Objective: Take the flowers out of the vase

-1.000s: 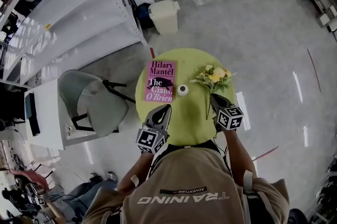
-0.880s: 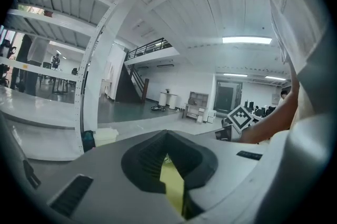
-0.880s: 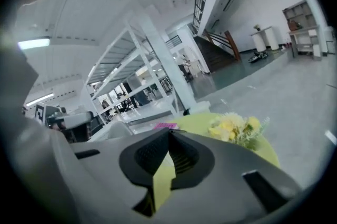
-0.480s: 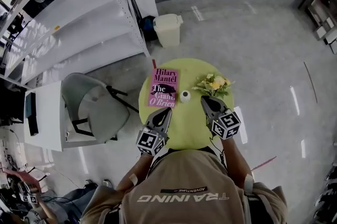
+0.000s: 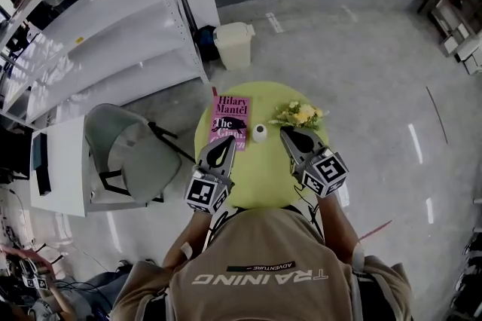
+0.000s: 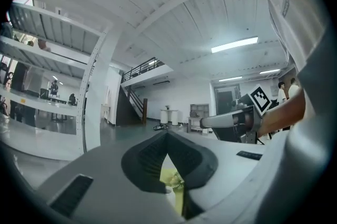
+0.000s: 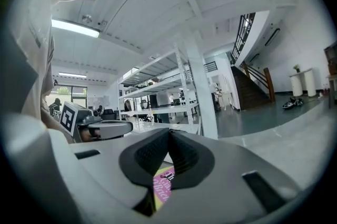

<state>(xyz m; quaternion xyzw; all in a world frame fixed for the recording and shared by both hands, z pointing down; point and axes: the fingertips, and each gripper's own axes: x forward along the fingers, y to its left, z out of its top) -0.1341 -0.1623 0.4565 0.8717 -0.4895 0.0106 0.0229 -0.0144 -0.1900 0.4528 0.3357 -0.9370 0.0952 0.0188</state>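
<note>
A bunch of yellow flowers (image 5: pixel 300 114) lies flat on the right side of the round green table (image 5: pixel 260 180). The small white vase (image 5: pixel 259 132) stands upright and empty at the table's middle. Both grippers hang above the table's near half and point level. My left gripper (image 5: pixel 225 144) is shut with nothing in it, above the table below the book. My right gripper (image 5: pixel 288 134) is also shut and empty, just short of the flowers. Between the left gripper's (image 6: pixel 167 136) pads a bit of the flowers (image 6: pixel 171 179) shows. The right gripper view (image 7: pixel 169 133) looks over the book (image 7: pixel 163 186).
A pink book (image 5: pixel 230 120) lies on the table's left side. A grey chair (image 5: pixel 124 154) stands left of the table, white shelving (image 5: pixel 98 25) beyond it, and a white bin (image 5: pixel 234 44) on the floor behind the table.
Both grippers have risen from the table, the right one more, away from the flower stems. The flowers, vase and book lie where they were.
</note>
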